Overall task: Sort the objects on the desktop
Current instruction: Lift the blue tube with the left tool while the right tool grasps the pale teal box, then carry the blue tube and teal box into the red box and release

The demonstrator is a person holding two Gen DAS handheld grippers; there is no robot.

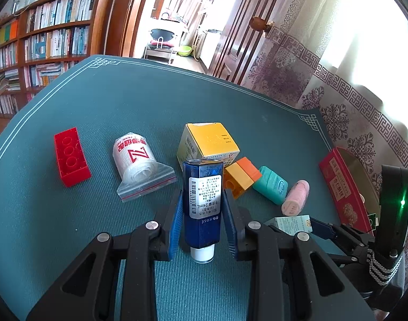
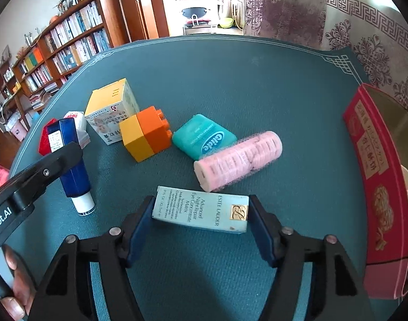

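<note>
Left wrist view: the left gripper point(image 1: 202, 208) is clamped on a dark blue tube point(image 1: 202, 200), its blue pads pressed to both long sides; the tube points away from the camera, white cap nearest the lens
Right wrist view: the right gripper point(image 2: 201, 222) straddles a pale blue carton point(image 2: 201, 211) lying flat on the tabletop point(image 2: 257, 80); each pad sits at one short end of the carton, and whether they press on it cannot be told
Carton position: near edge of the tabletop, just in front of the pink roller point(image 2: 237, 159)
Tube position: left of the carton in the right wrist view, tilted, cap down near the mat; contact with the mat cannot be told
Pink roller: on its side, touching the teal floss case point(image 2: 204, 136)
Orange and yellow bricks point(image 2: 145, 136): joined together, between the floss case and the yellow-topped box point(image 2: 110, 109)
Yellow-topped box: just behind the tube in the left wrist view
Bagged white roll point(image 1: 135, 160): left of the box, in a clear zip bag
Red brick point(image 1: 70, 157): far left, apart from the rest
Red tin point(image 2: 375, 187): at the right edge of the tabletop, open side up
Hand point(image 2: 14, 289): fingers visible at the lower left of the right wrist view, on the left gripper's handle
Background: bookshelf point(image 1: 43, 40) behind the tabletop
</note>
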